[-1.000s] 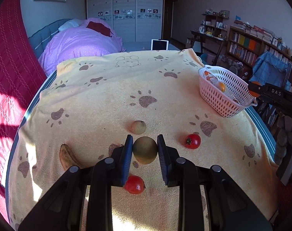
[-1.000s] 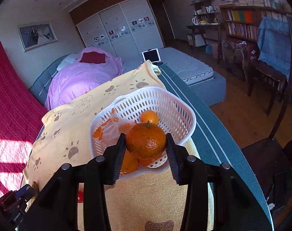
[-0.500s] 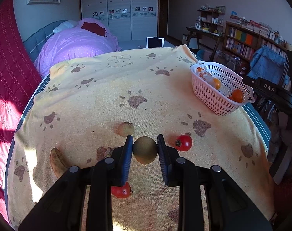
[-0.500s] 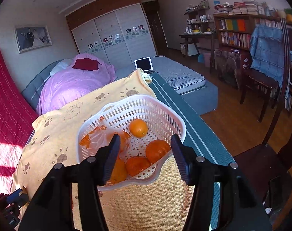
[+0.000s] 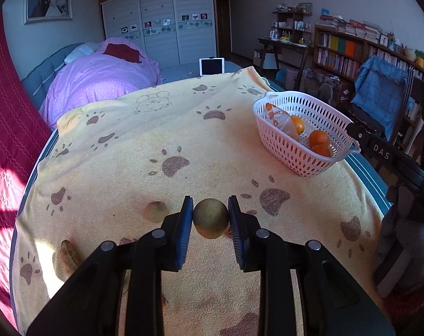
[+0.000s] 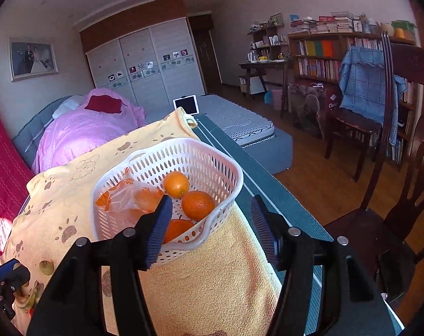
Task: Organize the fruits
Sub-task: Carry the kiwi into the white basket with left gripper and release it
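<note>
My left gripper [image 5: 210, 221] is shut on a round green-brown fruit [image 5: 211, 218], held above the yellow paw-print cloth [image 5: 156, 145]. A second green-brown fruit [image 5: 156, 211] and a banana [image 5: 68, 254] lie on the cloth to its left. The white plastic basket [image 5: 284, 145] stands at the right and holds oranges [image 5: 318, 137] and a plastic bag. My right gripper [image 6: 212, 215] is open and empty, just above the basket's near rim [image 6: 200, 238]. Inside the basket lie oranges [image 6: 198, 205] and the bag [image 6: 125, 198].
The table's right edge with a dark striped cover [image 6: 268, 190] runs beside the basket. A wooden chair [image 6: 393, 196] stands right of the table. A bed with a purple duvet [image 5: 100, 84] lies beyond the table's far end. Bookshelves [image 5: 351, 53] line the right wall.
My right gripper opened and let go of an orange, which now lies in the basket; the gripper has drawn back. My left gripper lifted the green-brown fruit off the cloth and moved right.
</note>
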`<action>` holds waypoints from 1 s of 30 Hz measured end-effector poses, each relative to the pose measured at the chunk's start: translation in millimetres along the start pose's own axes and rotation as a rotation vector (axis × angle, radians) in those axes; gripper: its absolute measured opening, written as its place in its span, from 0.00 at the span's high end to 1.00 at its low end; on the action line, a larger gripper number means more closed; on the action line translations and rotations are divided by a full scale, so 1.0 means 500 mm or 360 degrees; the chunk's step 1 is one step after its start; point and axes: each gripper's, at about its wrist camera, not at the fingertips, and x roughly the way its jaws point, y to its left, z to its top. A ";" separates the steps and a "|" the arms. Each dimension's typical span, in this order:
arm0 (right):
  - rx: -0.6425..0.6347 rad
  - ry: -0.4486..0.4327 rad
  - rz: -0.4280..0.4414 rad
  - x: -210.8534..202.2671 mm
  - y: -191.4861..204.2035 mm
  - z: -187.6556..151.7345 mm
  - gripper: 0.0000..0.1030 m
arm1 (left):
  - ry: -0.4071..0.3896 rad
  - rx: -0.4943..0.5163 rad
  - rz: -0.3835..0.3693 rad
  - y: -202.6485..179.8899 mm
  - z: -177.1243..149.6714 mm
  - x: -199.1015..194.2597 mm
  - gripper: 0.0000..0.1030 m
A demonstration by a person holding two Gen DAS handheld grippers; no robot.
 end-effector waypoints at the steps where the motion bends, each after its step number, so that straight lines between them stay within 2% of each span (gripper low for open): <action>1: 0.0008 0.0002 -0.0006 0.001 -0.002 -0.001 0.42 | -0.0008 0.0014 -0.0005 -0.006 0.007 0.001 0.75; 10: 0.0058 -0.0012 -0.0039 0.005 -0.013 -0.005 0.42 | -0.0057 0.0121 -0.0098 -0.072 0.075 0.033 0.75; 20: 0.0105 -0.0005 -0.0039 0.010 -0.023 -0.005 0.41 | -0.0030 0.0094 -0.0325 -0.136 0.153 0.092 0.75; 28: 0.0114 0.0014 -0.0033 0.018 -0.022 -0.004 0.41 | 0.0009 0.0093 -0.0371 -0.172 0.177 0.147 0.74; 30: 0.0110 0.0021 -0.0029 0.021 -0.019 -0.003 0.41 | 0.0024 0.0076 -0.0378 -0.169 0.176 0.157 0.71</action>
